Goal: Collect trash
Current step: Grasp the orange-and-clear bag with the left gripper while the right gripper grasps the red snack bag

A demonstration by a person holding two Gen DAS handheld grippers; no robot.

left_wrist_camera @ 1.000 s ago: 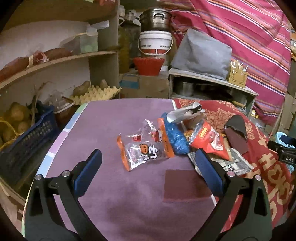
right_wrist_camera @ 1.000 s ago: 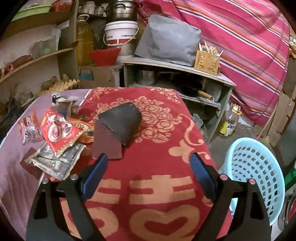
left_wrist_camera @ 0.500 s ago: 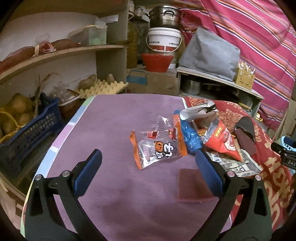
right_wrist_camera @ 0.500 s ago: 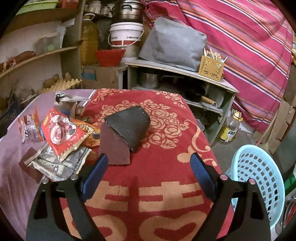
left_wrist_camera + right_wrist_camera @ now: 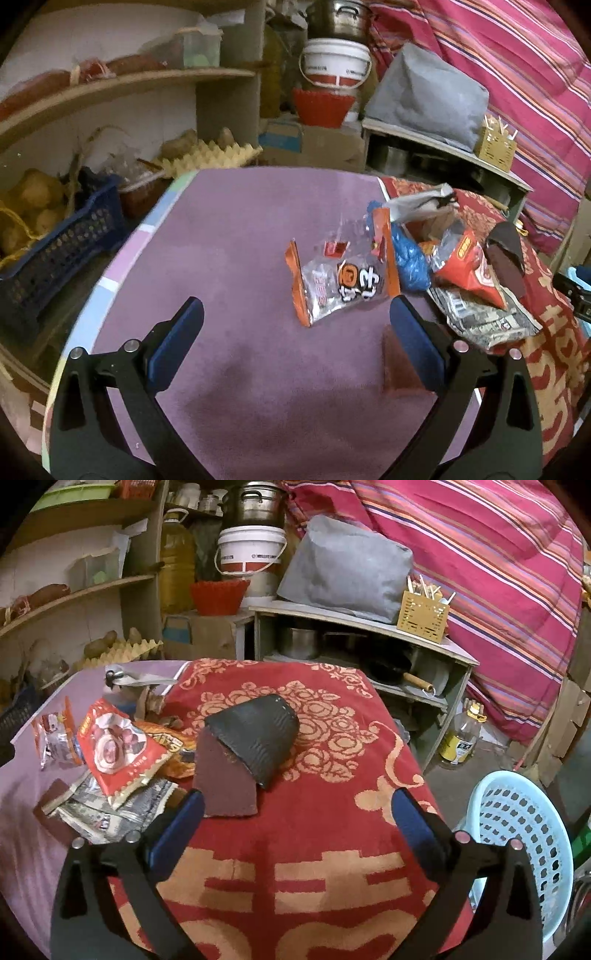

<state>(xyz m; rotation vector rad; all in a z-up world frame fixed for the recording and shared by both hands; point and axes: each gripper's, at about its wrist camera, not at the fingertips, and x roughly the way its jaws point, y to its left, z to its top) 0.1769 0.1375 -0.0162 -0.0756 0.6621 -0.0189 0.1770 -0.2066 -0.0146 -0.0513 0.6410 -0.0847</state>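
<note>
Nothing looks picked up yet. All the trash lies on the surface [image 5: 240,229], and the light blue basket [image 5: 517,834] on the floor shows no trash inside that I can see.

The left gripper [image 5: 295,334] hangs over the purple cloth with its jaws wide apart and nothing between them. Just past the jaws, a bit toward the right one, lies the clear and orange wrapper [image 5: 340,277]. Further right is a blue crumpled bag [image 5: 408,262], then the red snack bag [image 5: 465,269] on top of the newspaper [image 5: 484,321].

The right gripper [image 5: 297,819] hangs over the red cloth, its jaws also wide apart and empty. The red snack bag [image 5: 118,746] is left of its left jaw. The brown pad [image 5: 225,779] lies just past the left jaw, and the black curved piece [image 5: 255,734] rests on its far end. The basket sits right of the right jaw.

Since a second ago, the left gripper has swung left, so the wrappers now sit nearer its right jaw. The right gripper has moved closer to the brown pad.
</note>
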